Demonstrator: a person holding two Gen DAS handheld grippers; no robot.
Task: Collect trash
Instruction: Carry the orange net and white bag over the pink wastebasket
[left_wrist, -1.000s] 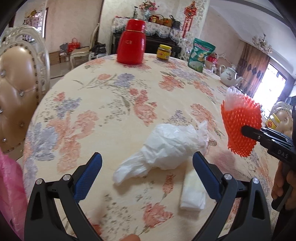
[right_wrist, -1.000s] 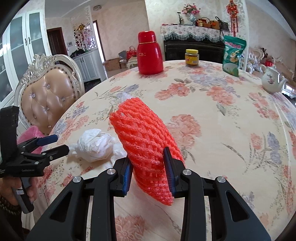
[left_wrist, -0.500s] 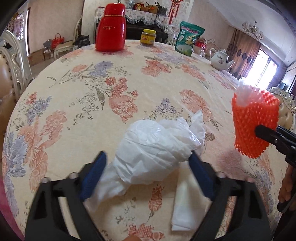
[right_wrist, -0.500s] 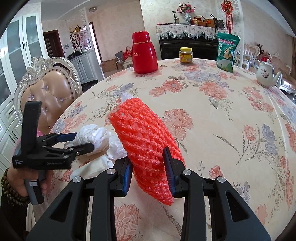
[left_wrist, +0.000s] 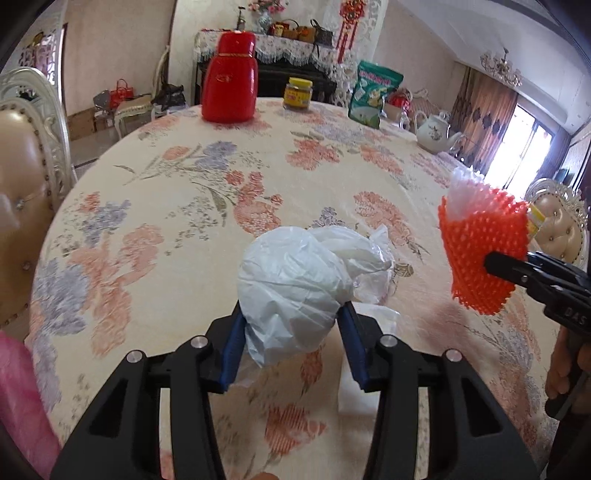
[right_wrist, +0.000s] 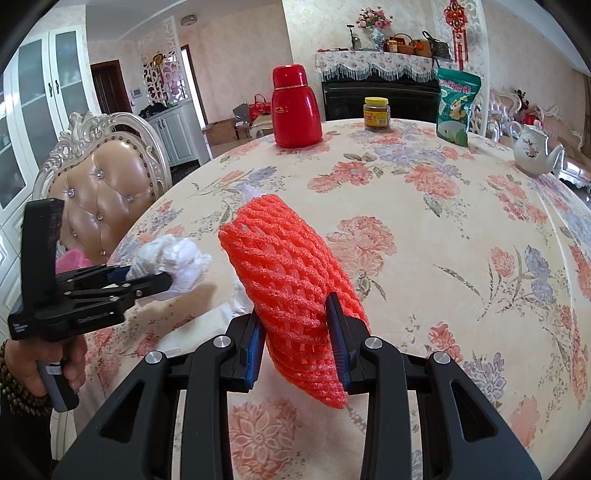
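Left wrist: left gripper (left_wrist: 291, 332) fingers clamped white plastic bag (left_wrist: 295, 284) above the table (left_wrist: 184, 206); tissue (left_wrist: 351, 384) underneath partly hidden. Right wrist: right gripper (right_wrist: 295, 332) fingers squeezed orange foam net (right_wrist: 291, 280), its lower end hanging between them.

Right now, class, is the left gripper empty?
No: the left gripper is closed on a crumpled white plastic bag, lifted off the floral tablecloth.

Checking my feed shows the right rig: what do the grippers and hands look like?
Both grippers are black plastic frames with blue finger pads and silver bolts. The left gripper has a pistol grip and small white lettering. The right gripper reads "DAS" in the left view. The left hand wears a dark bead bracelet.
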